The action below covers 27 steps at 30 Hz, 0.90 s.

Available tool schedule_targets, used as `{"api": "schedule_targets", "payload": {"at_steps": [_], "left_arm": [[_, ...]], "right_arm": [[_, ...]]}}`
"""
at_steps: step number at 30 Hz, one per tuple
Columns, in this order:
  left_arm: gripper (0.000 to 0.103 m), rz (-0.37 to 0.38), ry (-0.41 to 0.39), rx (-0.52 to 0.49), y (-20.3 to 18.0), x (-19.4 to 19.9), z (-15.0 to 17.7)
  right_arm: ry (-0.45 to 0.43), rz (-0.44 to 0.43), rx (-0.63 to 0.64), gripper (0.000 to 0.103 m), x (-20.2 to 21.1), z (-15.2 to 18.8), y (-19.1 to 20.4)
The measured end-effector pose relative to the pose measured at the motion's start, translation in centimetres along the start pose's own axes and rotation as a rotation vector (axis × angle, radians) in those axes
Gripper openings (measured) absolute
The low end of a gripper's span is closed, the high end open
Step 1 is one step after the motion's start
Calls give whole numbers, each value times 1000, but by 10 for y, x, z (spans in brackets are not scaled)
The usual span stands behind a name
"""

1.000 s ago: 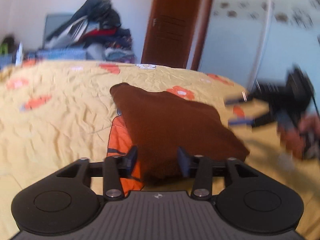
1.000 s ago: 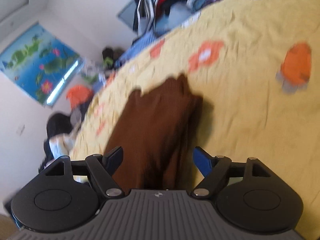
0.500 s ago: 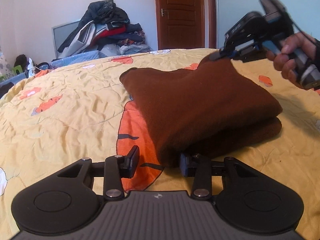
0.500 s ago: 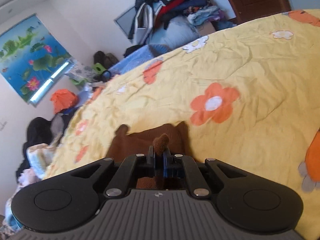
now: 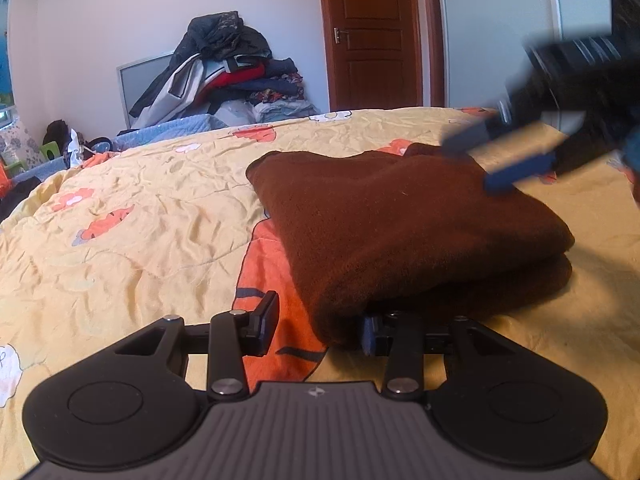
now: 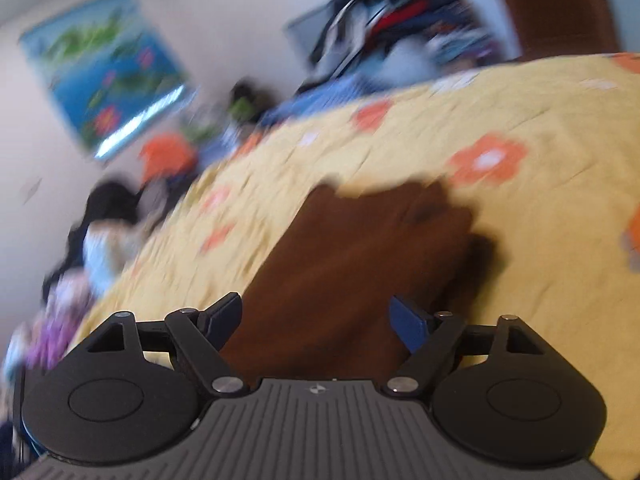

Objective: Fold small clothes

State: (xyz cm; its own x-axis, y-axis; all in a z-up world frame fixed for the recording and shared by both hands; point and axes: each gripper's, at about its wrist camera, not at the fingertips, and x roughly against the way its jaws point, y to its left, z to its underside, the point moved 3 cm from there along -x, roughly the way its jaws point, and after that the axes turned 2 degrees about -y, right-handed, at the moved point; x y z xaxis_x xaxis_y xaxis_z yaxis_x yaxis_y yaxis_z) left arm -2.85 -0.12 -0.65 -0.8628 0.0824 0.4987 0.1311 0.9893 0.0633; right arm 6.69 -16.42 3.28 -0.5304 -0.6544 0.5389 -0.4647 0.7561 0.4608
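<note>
Home bedroom: bed, clothes pile

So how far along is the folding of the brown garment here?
Done: the brown garment lies doubled over in two layers on the yellow bedspread. In hand: the left gripper is closing at its near corner, no pads pressing it yet; the right gripper, opening, has nothing between its fingers. Left: possibly another fold or straightening; the clothes pile beyond looks unfolded.

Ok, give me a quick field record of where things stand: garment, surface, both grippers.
garment: brown cloth, folded double
surface: yellow flowered bedspread
left gripper: at the cloth's near corner, jaws closing, corner between them, not yet pinched
right gripper: above the cloth, jaws opening, holding nothing
background: clothes pile, brown door
</note>
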Motion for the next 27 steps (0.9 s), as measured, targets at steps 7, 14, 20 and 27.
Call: {"api": "schedule_targets", "payload": {"at_steps": [7,14,20,27], "left_arm": [[9,34,52,26,17,12,15],[9,317,2,-73,-6,66,4],[82,252,-178,-134,-33,33,-35],[81,277,-36,-137,-40,-19,-11]], "right_arm": [[57,-44,-114,35,-1,16,-55],[-41,-33,-94,82,22,-21,-29],[-61,-3,-115,93,-32,-72,-35],[26,56,-122,88,-88,-61,-76]]}}
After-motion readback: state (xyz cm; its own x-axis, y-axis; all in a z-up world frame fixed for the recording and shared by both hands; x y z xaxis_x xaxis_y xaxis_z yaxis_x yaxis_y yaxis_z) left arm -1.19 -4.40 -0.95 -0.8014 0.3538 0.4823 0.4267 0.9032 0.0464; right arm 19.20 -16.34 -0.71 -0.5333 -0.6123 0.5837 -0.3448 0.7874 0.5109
